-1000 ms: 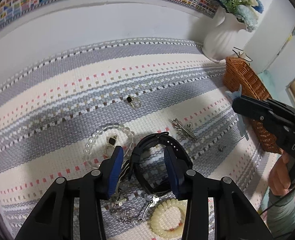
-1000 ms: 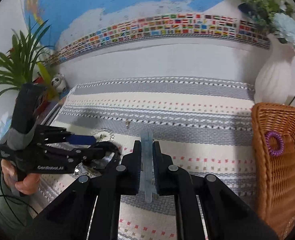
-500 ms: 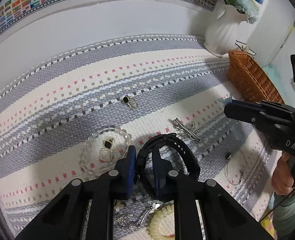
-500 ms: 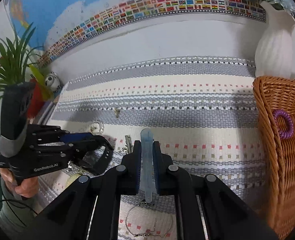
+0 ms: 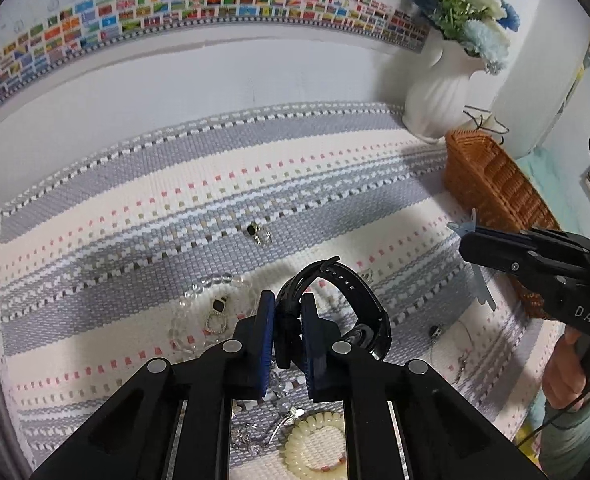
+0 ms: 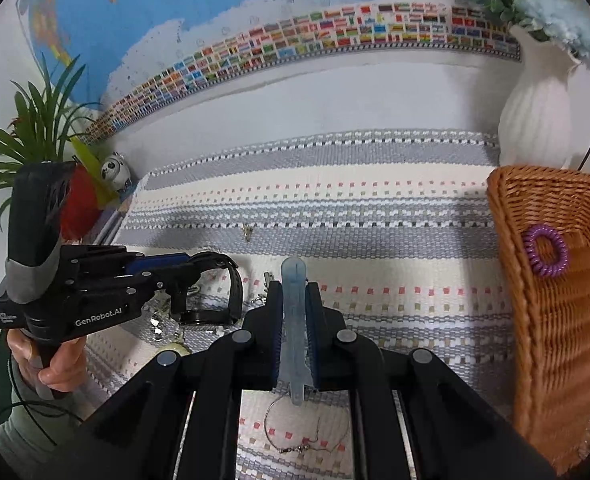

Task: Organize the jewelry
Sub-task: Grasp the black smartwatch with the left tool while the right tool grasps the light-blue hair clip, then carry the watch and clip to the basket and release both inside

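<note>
Evidently the left tongs [image 5: 287, 322] had closed within the last second: a second earlier their blue pads stood apart on either side of the black watch [image 5: 347, 304], half a second earlier they had pinched its strap, and now they were clamped on the strap with the watch lifted off the striped mat [image 5: 255, 184], its face hanging to the right of the pads. The right-wrist view confirmed it, showing the watch dangling clear of the cloth from the left tongs. The right tongs [image 6: 295, 312] were pressed together on a pale blue hair clip [image 6: 294, 320], held upright between the pads, as in both earlier views. That meant two pieces were in hand and ready to travel, probably toward the wicker basket [image 6: 555, 300] at the right edge of the worktop, where a purple coil hair tie [image 6: 545, 250] already lay against the inner wall. Left on the mat were a clear bead bracelet [image 5: 199, 308], a cream coil bracelet [image 5: 315, 444], a small black-stone earring [image 5: 257, 233], a thin wire necklace [image 6: 303, 432] and a tangle of silver pieces near the lower edge, so the sorting looked well short of finished
</note>
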Demonstrator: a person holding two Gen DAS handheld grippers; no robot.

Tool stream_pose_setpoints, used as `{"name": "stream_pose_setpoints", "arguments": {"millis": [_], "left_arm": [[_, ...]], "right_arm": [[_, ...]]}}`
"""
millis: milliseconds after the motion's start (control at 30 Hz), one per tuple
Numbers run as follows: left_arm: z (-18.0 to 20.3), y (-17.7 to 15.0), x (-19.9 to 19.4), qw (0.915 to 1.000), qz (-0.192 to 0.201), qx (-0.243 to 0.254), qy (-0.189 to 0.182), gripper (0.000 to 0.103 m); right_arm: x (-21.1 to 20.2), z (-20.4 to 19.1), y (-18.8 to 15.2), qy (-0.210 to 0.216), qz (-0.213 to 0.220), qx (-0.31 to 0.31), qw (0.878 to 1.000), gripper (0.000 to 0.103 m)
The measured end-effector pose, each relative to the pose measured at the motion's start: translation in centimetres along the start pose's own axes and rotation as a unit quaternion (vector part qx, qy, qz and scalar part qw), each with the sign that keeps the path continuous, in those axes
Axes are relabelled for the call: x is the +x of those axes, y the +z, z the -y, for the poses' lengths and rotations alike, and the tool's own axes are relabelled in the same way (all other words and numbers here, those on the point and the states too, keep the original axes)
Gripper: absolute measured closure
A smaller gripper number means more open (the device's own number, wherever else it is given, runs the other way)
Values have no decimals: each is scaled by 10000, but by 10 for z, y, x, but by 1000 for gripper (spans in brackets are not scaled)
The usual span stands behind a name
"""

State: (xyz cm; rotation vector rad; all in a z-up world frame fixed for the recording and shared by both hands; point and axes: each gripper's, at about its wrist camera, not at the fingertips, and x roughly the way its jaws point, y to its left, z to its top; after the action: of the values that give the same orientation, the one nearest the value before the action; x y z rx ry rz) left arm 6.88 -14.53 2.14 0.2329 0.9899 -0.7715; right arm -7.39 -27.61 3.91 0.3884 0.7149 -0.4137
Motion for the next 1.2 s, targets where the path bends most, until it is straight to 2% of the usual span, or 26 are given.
{"name": "stream_pose_setpoints", "arguments": {"millis": [367, 500, 700, 833, 933, 1067, 1200], "left_arm": [[23, 12, -40, 9980, 618, 3, -130, 91], [48, 26, -53, 9961, 835, 104, -274, 91], [103, 56, -55, 9923, 992, 411, -623, 91], [149, 76, -42, 9892, 826, 661, -1016, 91], [181, 85, -29, 9862, 772, 883, -1168, 91], [225, 95, 3, 9840, 506, 1090, -1317, 91], [250, 101, 44, 9849, 97, 1161, -1282, 91]], "right_arm": [[-47, 1, -3, 0, 320, -19, 9995, 91], [-75, 13, -6, -75, 489, 69, 9988, 91], [-125, 50, -12, -468, 821, 234, 9953, 91], [-158, 88, -19, -894, 1001, 515, 9896, 91], [-171, 118, -26, -1098, 1006, 759, 9859, 91], [-171, 155, -30, -1369, 824, 1109, 9809, 91], [-154, 191, -36, -1473, 517, 1486, 9765, 91]]}}
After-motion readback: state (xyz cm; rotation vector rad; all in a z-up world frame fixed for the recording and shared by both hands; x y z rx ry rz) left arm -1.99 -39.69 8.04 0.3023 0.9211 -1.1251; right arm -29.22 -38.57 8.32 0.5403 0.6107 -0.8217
